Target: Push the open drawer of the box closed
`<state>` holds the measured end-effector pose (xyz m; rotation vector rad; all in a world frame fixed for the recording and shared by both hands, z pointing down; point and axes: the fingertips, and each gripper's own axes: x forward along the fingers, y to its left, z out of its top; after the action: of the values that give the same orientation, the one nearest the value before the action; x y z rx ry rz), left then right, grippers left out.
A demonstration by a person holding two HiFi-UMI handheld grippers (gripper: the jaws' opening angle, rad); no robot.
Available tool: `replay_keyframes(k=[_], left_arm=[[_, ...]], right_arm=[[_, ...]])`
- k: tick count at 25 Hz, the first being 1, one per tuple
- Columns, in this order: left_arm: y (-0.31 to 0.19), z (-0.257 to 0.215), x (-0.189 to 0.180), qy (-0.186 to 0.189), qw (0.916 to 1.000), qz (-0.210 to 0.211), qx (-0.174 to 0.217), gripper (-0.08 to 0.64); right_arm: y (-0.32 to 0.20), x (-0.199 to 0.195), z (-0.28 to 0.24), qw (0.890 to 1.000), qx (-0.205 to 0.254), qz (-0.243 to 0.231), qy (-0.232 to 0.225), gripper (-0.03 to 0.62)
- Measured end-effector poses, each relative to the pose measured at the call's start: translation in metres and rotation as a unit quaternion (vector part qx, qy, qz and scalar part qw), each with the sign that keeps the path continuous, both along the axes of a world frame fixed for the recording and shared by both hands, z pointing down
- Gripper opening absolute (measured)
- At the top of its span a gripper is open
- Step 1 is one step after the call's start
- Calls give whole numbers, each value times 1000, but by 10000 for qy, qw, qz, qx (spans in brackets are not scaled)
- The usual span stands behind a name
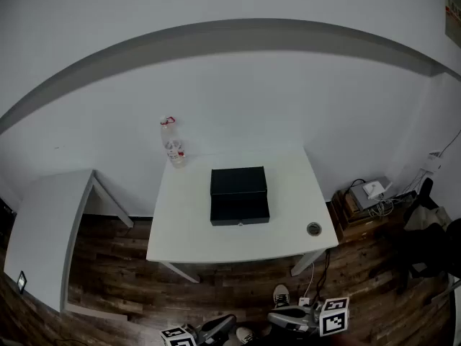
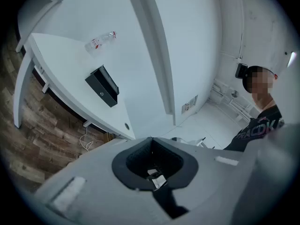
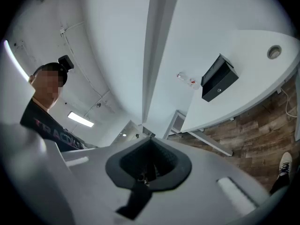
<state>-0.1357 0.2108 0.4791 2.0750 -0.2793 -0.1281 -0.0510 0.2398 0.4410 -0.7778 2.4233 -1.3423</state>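
Grey jaws of my left gripper [image 2: 151,139] sit pressed together on nothing, and my right gripper [image 3: 149,138] looks the same. Both are low over the wood floor [image 1: 108,265], well short of the table [image 1: 187,229]. Farther out, mid-table, the black box [image 1: 238,179] has its drawer [image 1: 240,209] pulled toward me. I'd approach level, meet the drawer front at its centre with closed tips, and push straight toward the wall, steadying the box from behind with the other gripper so it can't slide. Beyond stands a bottle [image 1: 173,143].
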Motion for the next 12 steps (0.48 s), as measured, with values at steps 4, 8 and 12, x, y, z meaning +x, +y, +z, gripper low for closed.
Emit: replay_keyframes(k=[4,8,12], left_arm=[[-1,1,2,-13,10000,-15,-18,0],[-3,1,2,-8,10000,-42,-28,0],[-5,1,2,9,10000,-53,-58,0]], right_arm=[[0,1,1,10000,3,-35,12,3],[-1,1,0,10000,20,-46,11,3],[-2,1,-1,10000,47,-43,35,3]])
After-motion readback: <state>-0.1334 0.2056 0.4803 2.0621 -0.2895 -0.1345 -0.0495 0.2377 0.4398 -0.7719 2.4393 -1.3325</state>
